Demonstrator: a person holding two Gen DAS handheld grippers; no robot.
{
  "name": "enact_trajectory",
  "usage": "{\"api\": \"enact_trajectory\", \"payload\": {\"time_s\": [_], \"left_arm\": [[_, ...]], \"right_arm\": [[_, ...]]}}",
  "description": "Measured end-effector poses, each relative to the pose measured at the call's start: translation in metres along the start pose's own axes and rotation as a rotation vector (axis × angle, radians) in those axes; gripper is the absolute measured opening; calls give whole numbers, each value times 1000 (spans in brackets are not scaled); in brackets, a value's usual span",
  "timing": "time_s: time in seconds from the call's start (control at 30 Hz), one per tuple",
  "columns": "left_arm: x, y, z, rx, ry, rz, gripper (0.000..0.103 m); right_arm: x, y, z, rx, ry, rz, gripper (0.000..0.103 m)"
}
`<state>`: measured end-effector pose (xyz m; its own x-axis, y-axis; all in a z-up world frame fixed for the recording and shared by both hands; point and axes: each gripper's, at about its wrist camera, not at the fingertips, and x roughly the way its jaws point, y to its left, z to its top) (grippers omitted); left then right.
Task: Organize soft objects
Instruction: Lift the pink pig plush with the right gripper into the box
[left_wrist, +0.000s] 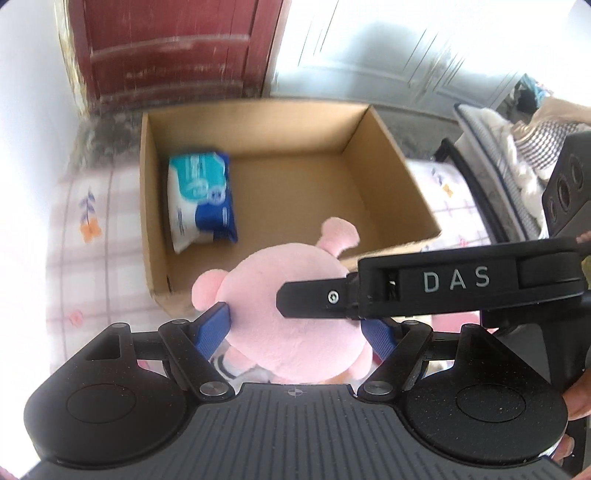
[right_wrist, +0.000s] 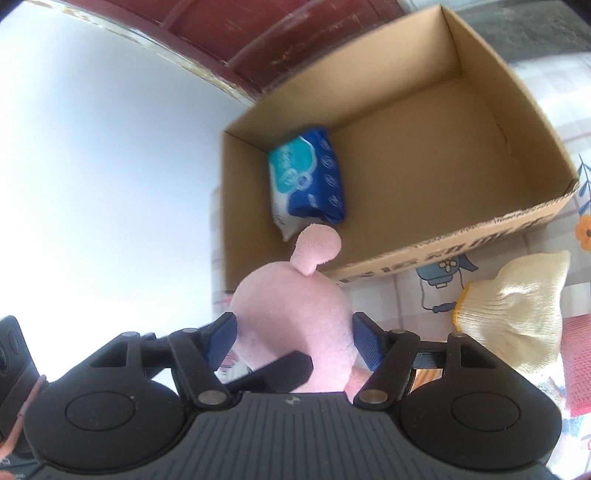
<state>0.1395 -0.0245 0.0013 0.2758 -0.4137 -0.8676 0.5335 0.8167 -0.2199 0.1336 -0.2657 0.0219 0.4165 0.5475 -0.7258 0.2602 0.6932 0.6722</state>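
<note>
The pink plush toy (left_wrist: 291, 317) sat between the blue pads of the left gripper (left_wrist: 297, 328), whose jaws pressed against its round body on both sides. The right gripper (right_wrist: 293, 336) gripped the same toy from another angle, its jaws clamped on the pink body, with one ear poking up beyond them. In the left wrist view, a black finger of the right gripper crossed over the toy. The toy hung just in front of the near wall of the cardboard box (right_wrist: 461, 236), on the checked surface (left_wrist: 92, 258). Inside the box, a blue and white tissue pack (right_wrist: 306, 184) lay against the left wall. A cream knitted glove (right_wrist: 517, 310) lay outside the box.
</note>
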Motion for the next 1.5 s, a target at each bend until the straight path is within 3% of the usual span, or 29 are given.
{"api": "enact_trajectory", "payload": {"time_s": [0.23,0.47,0.63,0.73,0.83,1.0,1.2,1.3,1.37,1.5], "left_arm": [[-27,-14,24,21,-39,30,78],[-60,-31,71,51,-154,57,78],[-39,-31,100,21,-208,30,78],[-22,-29,111,18,-217,37,78],[-6,-25,118,45,-190,79,78],[24,-8,112,56,-81,112,78],[50,5,97,37,37,127,77],[59,12,89,-7,89,101,77],[60,14,86,-15,105,103,77],[53,15,80,-19,99,99,77]], "right_arm": [[-25,11,14,18,1,68,72],[-65,40,53,-3,-60,136,72],[-79,56,93,-94,-127,79,71],[-72,48,114,-83,-133,68,71],[-51,32,126,-19,-111,99,71],[-9,2,123,78,-38,129,71],[40,-21,117,94,97,93,71],[63,-29,121,98,163,69,71],[81,-33,123,111,235,45,73],[98,-32,127,63,283,-54,73]]}}
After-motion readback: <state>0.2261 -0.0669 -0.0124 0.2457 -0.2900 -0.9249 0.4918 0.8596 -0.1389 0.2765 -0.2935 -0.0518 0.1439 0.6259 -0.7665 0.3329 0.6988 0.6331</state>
